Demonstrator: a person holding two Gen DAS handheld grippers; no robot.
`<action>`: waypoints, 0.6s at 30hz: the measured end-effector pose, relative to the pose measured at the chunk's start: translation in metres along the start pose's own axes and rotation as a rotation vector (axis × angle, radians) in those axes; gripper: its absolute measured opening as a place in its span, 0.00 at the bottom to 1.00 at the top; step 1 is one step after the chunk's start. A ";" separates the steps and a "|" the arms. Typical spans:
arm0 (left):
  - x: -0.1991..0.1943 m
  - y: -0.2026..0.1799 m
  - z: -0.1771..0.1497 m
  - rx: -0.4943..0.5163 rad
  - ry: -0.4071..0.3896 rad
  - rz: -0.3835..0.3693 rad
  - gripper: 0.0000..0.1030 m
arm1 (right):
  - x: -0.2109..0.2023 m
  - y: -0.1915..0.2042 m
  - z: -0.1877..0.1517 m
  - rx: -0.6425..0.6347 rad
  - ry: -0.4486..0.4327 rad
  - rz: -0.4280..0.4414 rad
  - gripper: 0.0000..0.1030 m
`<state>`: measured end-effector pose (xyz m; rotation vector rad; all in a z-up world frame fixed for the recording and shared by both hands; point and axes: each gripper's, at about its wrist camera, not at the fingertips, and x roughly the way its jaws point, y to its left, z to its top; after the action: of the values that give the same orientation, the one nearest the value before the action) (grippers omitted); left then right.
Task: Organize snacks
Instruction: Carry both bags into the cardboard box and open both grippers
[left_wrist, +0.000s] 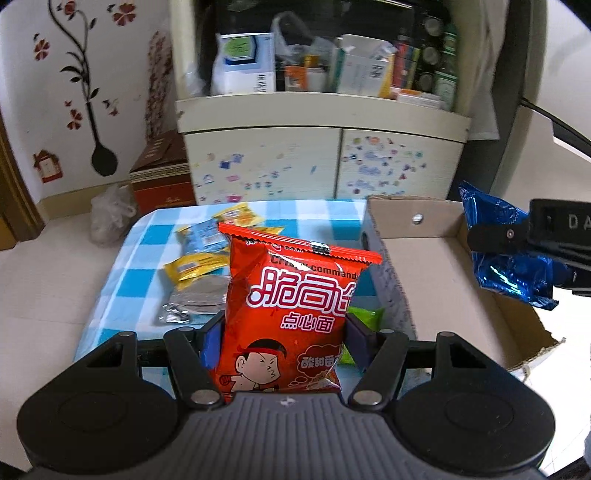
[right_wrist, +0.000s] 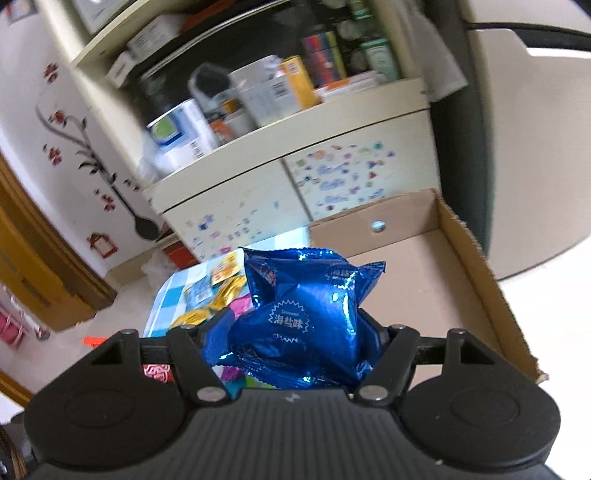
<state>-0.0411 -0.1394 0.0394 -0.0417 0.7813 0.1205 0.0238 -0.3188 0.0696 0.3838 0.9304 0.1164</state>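
The red snack bag (left_wrist: 291, 317) hides most of a green packet (left_wrist: 364, 317). Shelf boxes (right_wrist: 221, 110) look blurry.

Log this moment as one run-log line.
left gripper: shut on red snack bag | right gripper: shut on blue snack bag, over cardboard box | yellow packets: on table
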 end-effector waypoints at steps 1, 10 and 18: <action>0.001 -0.004 0.001 0.003 0.001 -0.008 0.68 | 0.000 -0.004 0.002 0.014 -0.002 -0.007 0.68; 0.011 -0.043 0.017 0.018 0.006 -0.114 0.68 | -0.008 -0.041 0.014 0.154 -0.030 -0.051 0.68; 0.029 -0.077 0.022 0.036 0.034 -0.186 0.68 | -0.007 -0.061 0.018 0.252 -0.033 -0.088 0.68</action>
<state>0.0040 -0.2117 0.0339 -0.0825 0.8098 -0.0704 0.0295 -0.3822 0.0620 0.5748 0.9308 -0.0882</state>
